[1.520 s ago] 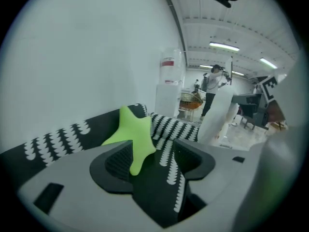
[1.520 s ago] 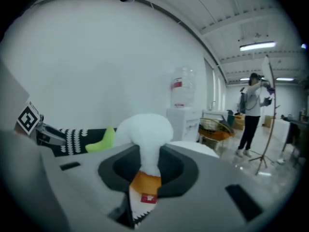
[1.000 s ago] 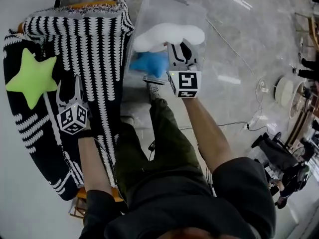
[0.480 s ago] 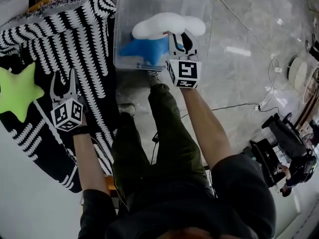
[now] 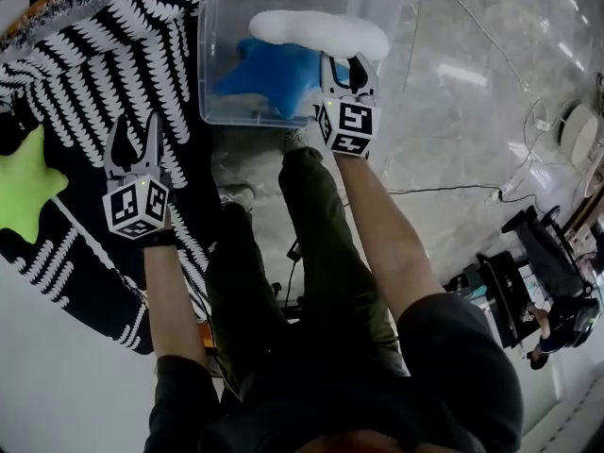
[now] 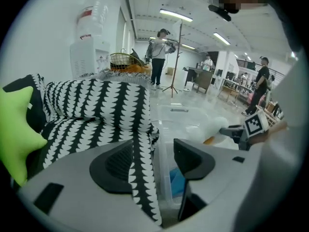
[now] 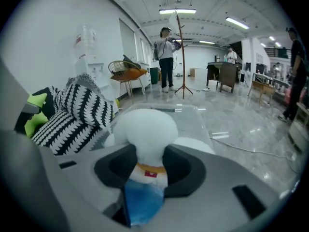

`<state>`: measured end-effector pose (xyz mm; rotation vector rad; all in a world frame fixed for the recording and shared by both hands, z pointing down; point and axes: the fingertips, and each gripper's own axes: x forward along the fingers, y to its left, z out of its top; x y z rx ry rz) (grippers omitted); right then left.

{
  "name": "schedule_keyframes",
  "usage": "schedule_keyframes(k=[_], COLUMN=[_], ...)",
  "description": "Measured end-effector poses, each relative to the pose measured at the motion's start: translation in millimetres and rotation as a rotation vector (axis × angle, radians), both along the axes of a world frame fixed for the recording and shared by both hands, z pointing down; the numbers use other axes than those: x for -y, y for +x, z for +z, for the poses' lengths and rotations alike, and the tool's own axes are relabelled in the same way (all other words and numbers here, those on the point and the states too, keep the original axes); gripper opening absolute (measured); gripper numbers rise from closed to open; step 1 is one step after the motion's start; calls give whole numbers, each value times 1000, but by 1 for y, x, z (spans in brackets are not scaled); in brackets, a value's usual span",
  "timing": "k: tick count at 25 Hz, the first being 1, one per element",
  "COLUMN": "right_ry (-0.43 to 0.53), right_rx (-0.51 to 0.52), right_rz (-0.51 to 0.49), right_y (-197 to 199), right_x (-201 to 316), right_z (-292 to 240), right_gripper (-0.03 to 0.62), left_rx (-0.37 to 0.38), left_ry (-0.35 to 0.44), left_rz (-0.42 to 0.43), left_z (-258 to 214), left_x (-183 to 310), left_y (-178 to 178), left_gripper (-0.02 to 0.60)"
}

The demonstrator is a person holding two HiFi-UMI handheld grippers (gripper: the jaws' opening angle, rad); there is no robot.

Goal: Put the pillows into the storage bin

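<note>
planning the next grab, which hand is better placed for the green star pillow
Left. The left claw is open and empty over the striped blanket, near the green star pillow. The right claw is at the storage bin with the white pillow between its jaws, which have just been opening.

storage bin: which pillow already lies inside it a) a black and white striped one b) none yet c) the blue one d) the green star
c: the blue pillow lies inside the clear storage bin, while the green star lies outside it on the striped cover.
</note>
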<state>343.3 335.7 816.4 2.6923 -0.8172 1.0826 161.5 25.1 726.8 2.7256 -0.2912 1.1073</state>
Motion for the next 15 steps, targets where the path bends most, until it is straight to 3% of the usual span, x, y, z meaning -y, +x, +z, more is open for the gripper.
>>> schedule_keyframes(k=[8, 15], right_ry=[-90, -89], right_rx=[155, 134], right_rz=[-154, -125], right_y=[-21, -7], right_x=[-22, -50], right_z=[20, -9], right_gripper=[206, 206], left_rx=[-25, -30], left_ry=[-50, -57], left_rz=[147, 168], left_z=[-7, -17], left_x=[-76, -101], left_y=[63, 85], left_gripper=[267, 267])
